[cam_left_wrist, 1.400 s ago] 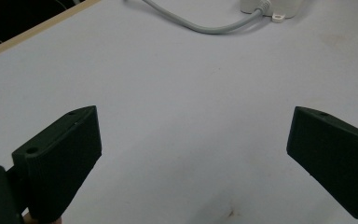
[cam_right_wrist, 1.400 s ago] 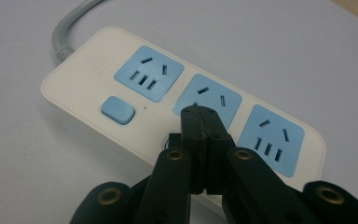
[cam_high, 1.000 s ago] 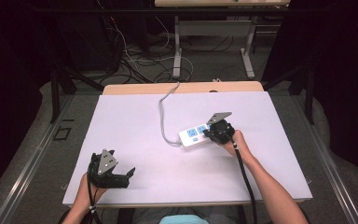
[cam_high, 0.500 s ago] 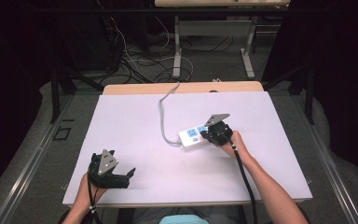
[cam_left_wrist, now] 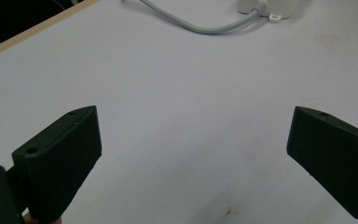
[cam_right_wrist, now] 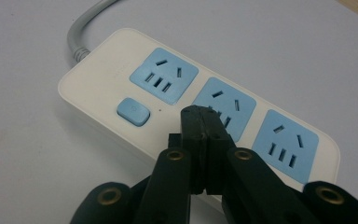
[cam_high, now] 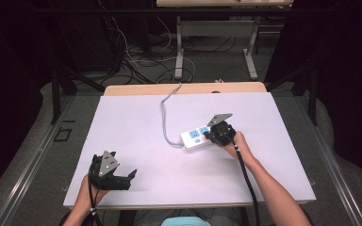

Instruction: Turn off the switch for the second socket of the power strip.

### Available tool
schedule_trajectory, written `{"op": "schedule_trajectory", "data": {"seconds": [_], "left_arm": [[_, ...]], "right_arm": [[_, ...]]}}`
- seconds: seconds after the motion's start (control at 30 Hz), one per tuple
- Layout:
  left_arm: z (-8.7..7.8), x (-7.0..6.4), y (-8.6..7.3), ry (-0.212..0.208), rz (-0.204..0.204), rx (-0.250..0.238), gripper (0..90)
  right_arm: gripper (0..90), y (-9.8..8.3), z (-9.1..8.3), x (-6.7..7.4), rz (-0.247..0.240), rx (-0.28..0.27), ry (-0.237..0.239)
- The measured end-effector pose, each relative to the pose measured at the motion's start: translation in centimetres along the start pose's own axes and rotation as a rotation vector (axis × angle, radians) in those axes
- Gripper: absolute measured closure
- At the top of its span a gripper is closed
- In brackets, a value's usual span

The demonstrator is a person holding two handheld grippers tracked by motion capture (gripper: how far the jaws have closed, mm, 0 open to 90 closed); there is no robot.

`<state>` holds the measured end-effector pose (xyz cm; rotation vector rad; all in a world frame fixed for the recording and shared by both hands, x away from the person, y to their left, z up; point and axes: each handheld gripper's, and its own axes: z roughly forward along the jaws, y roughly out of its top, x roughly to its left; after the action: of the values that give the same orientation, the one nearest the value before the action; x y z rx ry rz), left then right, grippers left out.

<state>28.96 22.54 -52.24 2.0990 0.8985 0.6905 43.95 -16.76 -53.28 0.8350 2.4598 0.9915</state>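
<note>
Middle socket [cam_right_wrist: 223, 106] half hidden, closed right tongs [cam_right_wrist: 204, 111]

The right gripper [cam_right_wrist: 201, 114] has its two black jaws pressed flat together, nothing between them. The tips stand over the middle socket [cam_right_wrist: 226, 105] of a white power strip [cam_right_wrist: 98, 60] that lies on the pale table [cam_right_wrist: 23, 177]. The strip has three blue sockets and a blue switch button [cam_right_wrist: 133, 112] near its cable end. The grey cable [cam_right_wrist: 81, 28] leaves from the strip's upper left end.
</note>
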Motion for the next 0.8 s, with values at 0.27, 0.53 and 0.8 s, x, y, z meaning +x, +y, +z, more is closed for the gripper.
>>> {"op": "schedule_trajectory", "data": {"seconds": [0.27,0.53,0.8], "left_arm": [[-0.09,0.01,0.03,0.009,0.015,0.007,2.9],[-0.03,-0.03,-0.04,0.001,0.006,0.005,2.9],[-0.01,-0.03,-0.04,0.002,0.004,0.007,2.9]], "right_arm": [[90.0,-0.04,0.06,-0.05,0.008,-0.004,0.005],[90.0,-0.22,0.14,-0.34,0.042,-0.022,0.027],[90.0,-0.48,0.16,-0.68,0.060,-0.038,0.044]]}}
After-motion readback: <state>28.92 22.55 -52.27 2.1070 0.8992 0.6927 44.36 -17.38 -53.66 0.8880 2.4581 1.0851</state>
